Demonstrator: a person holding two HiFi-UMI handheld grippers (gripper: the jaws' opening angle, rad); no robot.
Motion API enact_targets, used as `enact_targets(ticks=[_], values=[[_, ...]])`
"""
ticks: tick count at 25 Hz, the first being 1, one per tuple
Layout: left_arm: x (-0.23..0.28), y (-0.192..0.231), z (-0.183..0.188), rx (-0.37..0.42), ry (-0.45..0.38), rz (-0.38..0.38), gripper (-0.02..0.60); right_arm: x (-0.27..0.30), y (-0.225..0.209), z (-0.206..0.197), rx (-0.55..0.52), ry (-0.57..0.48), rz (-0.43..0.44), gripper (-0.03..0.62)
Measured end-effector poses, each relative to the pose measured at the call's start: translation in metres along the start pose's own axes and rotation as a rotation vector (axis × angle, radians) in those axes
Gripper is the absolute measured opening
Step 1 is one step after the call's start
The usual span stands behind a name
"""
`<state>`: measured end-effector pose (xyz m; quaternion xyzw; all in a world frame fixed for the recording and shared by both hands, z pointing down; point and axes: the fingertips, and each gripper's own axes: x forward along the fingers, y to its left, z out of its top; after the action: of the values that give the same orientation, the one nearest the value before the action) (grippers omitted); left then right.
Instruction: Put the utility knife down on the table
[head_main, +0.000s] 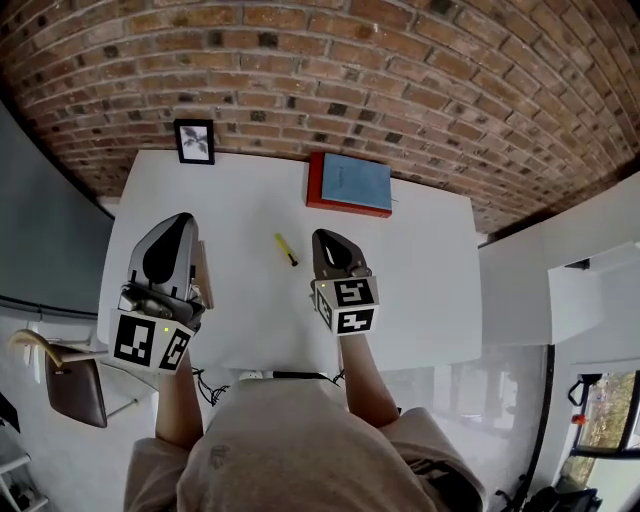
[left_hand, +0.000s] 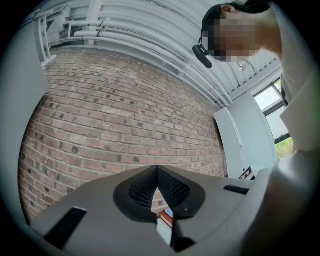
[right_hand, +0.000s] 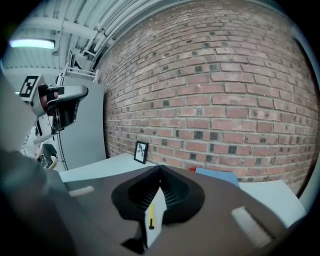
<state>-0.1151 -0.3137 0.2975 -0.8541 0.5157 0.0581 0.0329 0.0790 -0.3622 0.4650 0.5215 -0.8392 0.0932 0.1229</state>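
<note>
A yellow utility knife (head_main: 286, 249) with a dark tip lies on the white table (head_main: 420, 260), between my two grippers and touched by neither. Through the jaws of the right gripper view the utility knife (right_hand: 151, 218) shows as a thin yellow strip. My left gripper (head_main: 182, 222) hovers over the table's left part, jaws shut and empty. My right gripper (head_main: 326, 238) sits just right of the knife, shut too, nothing held. In the left gripper view my left gripper (left_hand: 157, 168) points up at the brick wall.
A red and blue book (head_main: 350, 184) lies at the table's far edge by the brick wall (head_main: 330, 70). A small framed picture (head_main: 194, 141) stands at the back left. A brown chair (head_main: 75, 390) is left of the table.
</note>
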Motion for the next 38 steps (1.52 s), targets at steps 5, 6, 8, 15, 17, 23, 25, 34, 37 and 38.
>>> enact_targets(ticks=[5,6,8,15,17,23,25,34,37,38], values=[[-0.003,-0.007,0.007,0.001,-0.016,-0.034,0.005,-0.026,-0.002,0.026,0.008,-0.073,-0.037,0.011],[-0.005,-0.009,0.008,0.001,-0.019,-0.041,0.005,-0.031,-0.002,0.031,0.011,-0.089,-0.043,0.011],[-0.007,-0.012,0.011,0.002,-0.024,-0.054,0.005,-0.043,-0.002,0.040,0.020,-0.123,-0.056,0.011],[-0.017,-0.023,0.019,0.003,-0.041,-0.096,0.005,-0.083,0.002,0.067,0.023,-0.222,-0.105,0.011],[-0.019,-0.027,0.021,0.004,-0.048,-0.108,0.005,-0.094,0.002,0.073,0.005,-0.248,-0.128,0.011],[-0.030,-0.038,0.029,0.007,-0.064,-0.142,0.005,-0.127,0.008,0.085,-0.019,-0.316,-0.179,0.011],[-0.034,-0.041,0.031,0.007,-0.068,-0.152,0.005,-0.136,0.011,0.088,-0.021,-0.335,-0.189,0.011],[-0.052,-0.056,0.040,0.009,-0.089,-0.192,0.005,-0.181,0.021,0.101,-0.033,-0.421,-0.245,0.011],[-0.057,-0.061,0.042,0.009,-0.092,-0.204,0.005,-0.195,0.023,0.103,-0.037,-0.442,-0.260,0.011],[-0.059,-0.062,0.043,0.010,-0.093,-0.207,0.005,-0.199,0.025,0.103,-0.039,-0.448,-0.265,0.011]])
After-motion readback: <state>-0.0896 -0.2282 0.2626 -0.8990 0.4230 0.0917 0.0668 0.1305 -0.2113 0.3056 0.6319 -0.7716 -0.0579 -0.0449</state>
